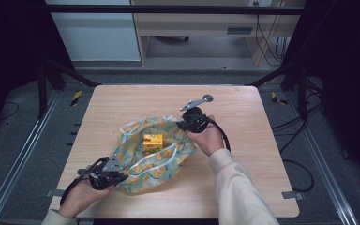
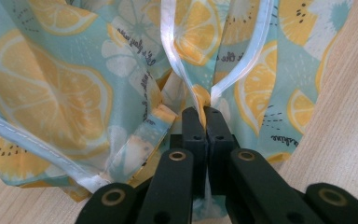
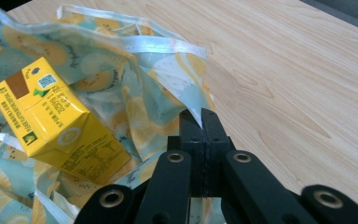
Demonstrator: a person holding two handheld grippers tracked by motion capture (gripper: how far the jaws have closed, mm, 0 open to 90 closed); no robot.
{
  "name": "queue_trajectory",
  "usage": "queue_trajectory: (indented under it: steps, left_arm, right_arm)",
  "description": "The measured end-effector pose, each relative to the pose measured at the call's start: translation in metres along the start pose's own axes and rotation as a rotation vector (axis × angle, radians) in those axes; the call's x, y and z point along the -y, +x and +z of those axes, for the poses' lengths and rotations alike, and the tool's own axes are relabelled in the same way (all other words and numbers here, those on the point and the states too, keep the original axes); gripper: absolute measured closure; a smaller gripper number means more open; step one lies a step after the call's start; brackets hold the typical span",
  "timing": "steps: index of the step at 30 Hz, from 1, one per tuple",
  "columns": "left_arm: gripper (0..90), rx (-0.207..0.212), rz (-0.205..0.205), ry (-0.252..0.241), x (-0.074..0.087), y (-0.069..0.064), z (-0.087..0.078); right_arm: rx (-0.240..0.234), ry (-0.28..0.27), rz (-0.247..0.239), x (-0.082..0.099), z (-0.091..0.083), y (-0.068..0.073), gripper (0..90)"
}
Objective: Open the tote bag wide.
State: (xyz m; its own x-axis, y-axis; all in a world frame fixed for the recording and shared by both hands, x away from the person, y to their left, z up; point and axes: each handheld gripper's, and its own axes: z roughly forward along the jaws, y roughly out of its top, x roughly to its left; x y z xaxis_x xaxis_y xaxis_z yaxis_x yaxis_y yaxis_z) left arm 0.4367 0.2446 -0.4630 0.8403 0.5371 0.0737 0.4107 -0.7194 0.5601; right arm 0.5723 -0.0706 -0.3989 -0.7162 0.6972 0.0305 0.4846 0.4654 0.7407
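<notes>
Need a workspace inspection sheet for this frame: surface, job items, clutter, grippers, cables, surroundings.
Surface: wooden table, bare around the work.
Job's things: lemon-print cloth spread mid-table; yellow carton lying on it.
Clutter: nothing seen.
Grippers: left gripper shut on a cloth edge at the near corner; right gripper shut on a cloth edge at the far side.
Cables: gripper cable loops by the right hand; floor cables at right.
Surroundings: black frame, desk behind.
</notes>
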Motion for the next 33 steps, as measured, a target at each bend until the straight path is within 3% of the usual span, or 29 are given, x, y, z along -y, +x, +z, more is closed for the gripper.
queue_trajectory:
  steps: [11, 22, 23, 27, 33]
  left_arm:
    - [89.6, -0.026, -0.019, -0.057, -0.001, 0.003, -0.008]
    - [89.6, 0.009, -0.003, 0.03, 0.007, 0.002, 0.005]
    - [89.5, -0.003, 0.0, 0.033, 0.008, 0.003, 0.004]
    - [89.5, 0.031, -0.037, 0.036, 0.014, 0.003, 0.003]
    - [89.5, 0.029, -0.059, 0.037, 0.018, 0.007, 0.002]
  right_arm:
    - [0.018, -0.037, -0.032, -0.011, -0.006, 0.002, 90.0]
    - [0.043, 0.055, -0.017, -0.001, 0.028, -0.005, 90.0]
    - [0.043, 0.062, -0.015, 0.001, 0.031, -0.006, 90.0]
    - [0.056, 0.083, -0.004, 0.008, 0.039, -0.008, 90.0]
    - [0.076, 0.094, -0.016, 0.013, 0.042, -0.01, 89.5]
